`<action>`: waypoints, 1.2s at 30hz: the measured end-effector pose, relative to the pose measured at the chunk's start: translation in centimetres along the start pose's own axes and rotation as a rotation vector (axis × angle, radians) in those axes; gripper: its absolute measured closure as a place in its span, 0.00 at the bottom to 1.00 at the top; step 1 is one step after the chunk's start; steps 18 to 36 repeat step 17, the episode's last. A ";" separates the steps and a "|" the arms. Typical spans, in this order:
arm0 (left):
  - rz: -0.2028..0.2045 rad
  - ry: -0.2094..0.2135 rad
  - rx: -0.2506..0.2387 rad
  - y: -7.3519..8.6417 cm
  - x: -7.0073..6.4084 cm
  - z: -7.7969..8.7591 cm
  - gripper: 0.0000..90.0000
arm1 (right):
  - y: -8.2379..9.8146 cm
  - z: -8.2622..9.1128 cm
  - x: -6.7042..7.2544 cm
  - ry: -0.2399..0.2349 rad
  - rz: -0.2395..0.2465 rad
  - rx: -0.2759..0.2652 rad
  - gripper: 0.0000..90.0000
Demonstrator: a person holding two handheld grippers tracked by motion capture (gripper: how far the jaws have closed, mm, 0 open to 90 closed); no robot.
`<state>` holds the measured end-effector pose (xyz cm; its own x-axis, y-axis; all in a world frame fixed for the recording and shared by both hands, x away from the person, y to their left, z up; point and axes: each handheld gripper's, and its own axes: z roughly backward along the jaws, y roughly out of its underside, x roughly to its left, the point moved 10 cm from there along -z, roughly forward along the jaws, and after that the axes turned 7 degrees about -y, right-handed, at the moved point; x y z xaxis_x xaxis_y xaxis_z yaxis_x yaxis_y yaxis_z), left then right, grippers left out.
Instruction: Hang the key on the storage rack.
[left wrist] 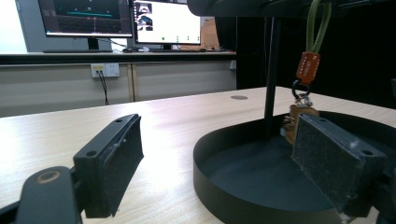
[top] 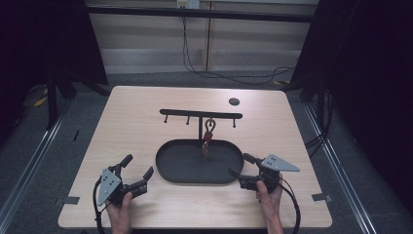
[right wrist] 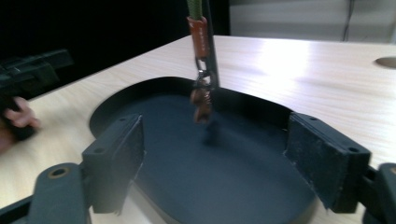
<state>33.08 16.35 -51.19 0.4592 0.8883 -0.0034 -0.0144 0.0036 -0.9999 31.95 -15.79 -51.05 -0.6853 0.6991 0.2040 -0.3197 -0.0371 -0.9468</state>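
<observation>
Resting on the near part of the table [top: 146, 105], two grippers sit one to each side of a black oval tray [top: 168, 173], each held by a hand coming in from the bottom edge of the high view. The left gripper [top: 138, 173] lies near the tray's left end with its jaws spread wide and nothing between them; in the left gripper view its right jaw reaches over the tray's rim while its left jaw stands over bare wood. The right gripper [top: 240, 165] is at the tray's right end, jaws likewise parted and empty, and the right gripper view looks between them across the tray floor, with the left hand [right wrist: 18, 119] in sight at that view's left edge.

From the back part of the tray rises a thin black post [top: 200, 127] carrying a crossbar [top: 180, 113] with small pegs underneath. A keyring [top: 208, 130] hangs from the bar just right of the post: a green loop, an orange tag and a small brownish charm that dangles above the tray floor.

Beyond the stand, a round dark grommet [top: 234, 101] is set in the tabletop. Farther off, the left gripper view shows monitors [left wrist: 121, 18] on a counter.
</observation>
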 end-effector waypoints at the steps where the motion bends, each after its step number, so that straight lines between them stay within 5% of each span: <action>1: -0.001 0.000 0.001 0.0 0.0 0.0 0.18 | 0.2 0.0 -0.2 0.019 -0.003 0.003 0.22; 3: 0.001 0.000 0.000 0.0 0.0 0.0 0.18 | 0.6 0.1 -0.2 0.050 0.069 -0.038 0.21; 14: -0.004 0.001 0.002 0.0 0.0 0.1 0.18 | 1.0 -0.2 0.0 0.125 0.123 -0.129 0.16; 36: -0.004 0.000 0.002 0.0 0.0 0.1 0.18 | 1.2 -0.6 0.2 0.116 0.133 -0.110 0.16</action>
